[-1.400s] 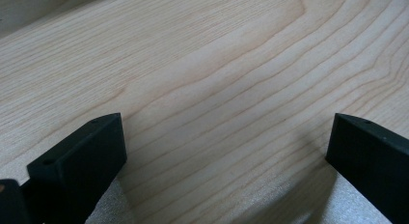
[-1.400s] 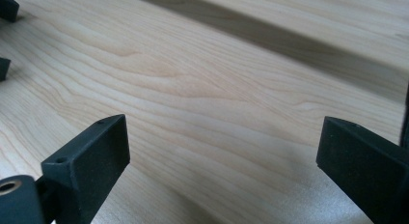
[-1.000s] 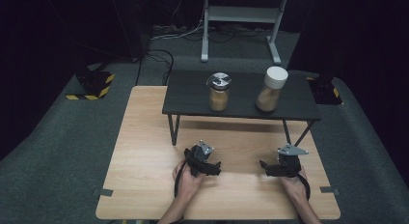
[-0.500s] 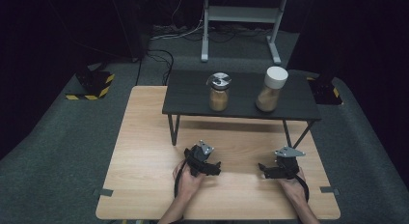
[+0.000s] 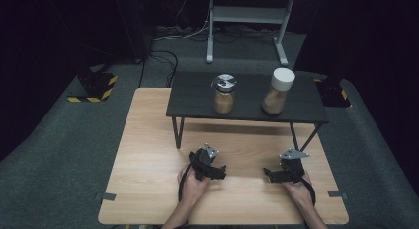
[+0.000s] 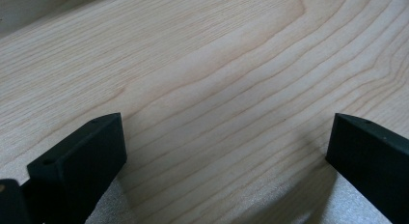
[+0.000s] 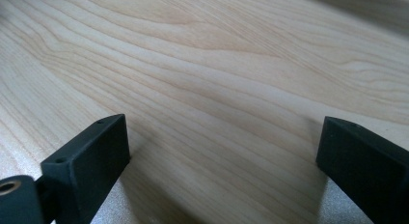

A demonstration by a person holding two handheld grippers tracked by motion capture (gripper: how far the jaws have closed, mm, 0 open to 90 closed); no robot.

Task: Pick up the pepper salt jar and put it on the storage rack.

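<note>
two grippers low over bare table [image 5: 148, 140], left gripper [image 6: 224, 151] jaws wide, right gripper [image 7: 222, 151] likewise

Two grippers [image 5: 221, 171] [image 5: 268, 173] on wooden table [image 5: 148, 140]

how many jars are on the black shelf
2, both on the black shelf: a metal-lidded jar left of centre and a white-capped jar to its right. None looks hidden.

Jars: two, a metal-lidded jar [image 5: 224, 95] and a white-capped jar [image 5: 277, 91]
Shelves: one black shelf [image 5: 192, 98]
Grippers: two, left gripper [image 5: 219, 171], right gripper [image 5: 270, 173]
Surfaces: one wooden surface [image 5: 148, 150]
</note>
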